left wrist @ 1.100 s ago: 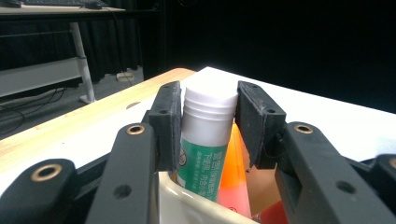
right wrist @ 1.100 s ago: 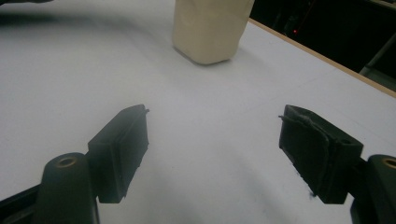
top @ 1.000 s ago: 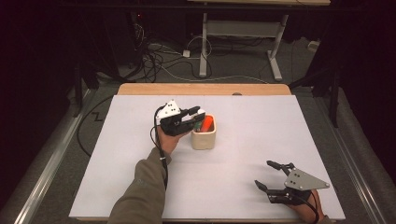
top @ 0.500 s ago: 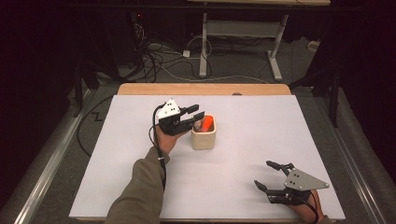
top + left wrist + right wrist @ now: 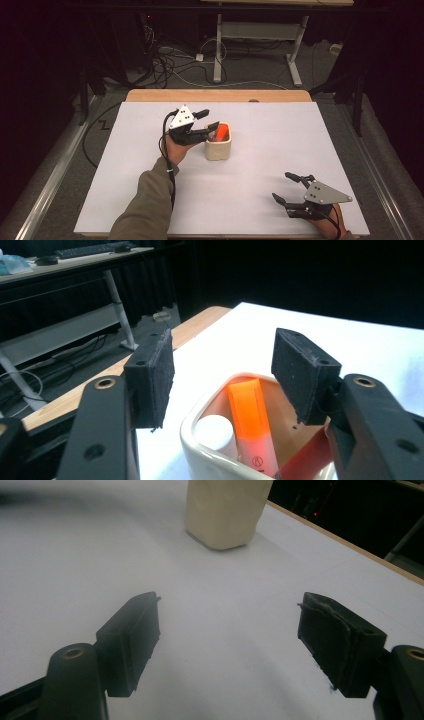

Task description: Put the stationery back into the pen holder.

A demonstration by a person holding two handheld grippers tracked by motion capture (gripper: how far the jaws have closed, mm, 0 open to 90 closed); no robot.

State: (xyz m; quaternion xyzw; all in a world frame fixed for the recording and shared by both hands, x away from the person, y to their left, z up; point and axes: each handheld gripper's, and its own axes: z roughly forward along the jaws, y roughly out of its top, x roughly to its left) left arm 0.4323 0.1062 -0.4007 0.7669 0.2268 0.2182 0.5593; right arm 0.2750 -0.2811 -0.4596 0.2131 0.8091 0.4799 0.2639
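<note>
Cream cup (image 5: 218, 149) holds an orange highlighter (image 5: 251, 426) and white tube (image 5: 215, 432); white table sheet (image 5: 260, 175), black pads.

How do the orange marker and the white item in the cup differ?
The orange marker is bright orange with flat sides; the white item is white with a round top. The marker stands taller and leans; the white item sits lower, near the rim. Both stand inside the cream cup, under the open left gripper, untouched.

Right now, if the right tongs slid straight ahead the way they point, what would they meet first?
Probably the cream cup: it stands ahead of the open right tongs, slightly off-centre, with bare white table between. Depth is uncertain.
</note>
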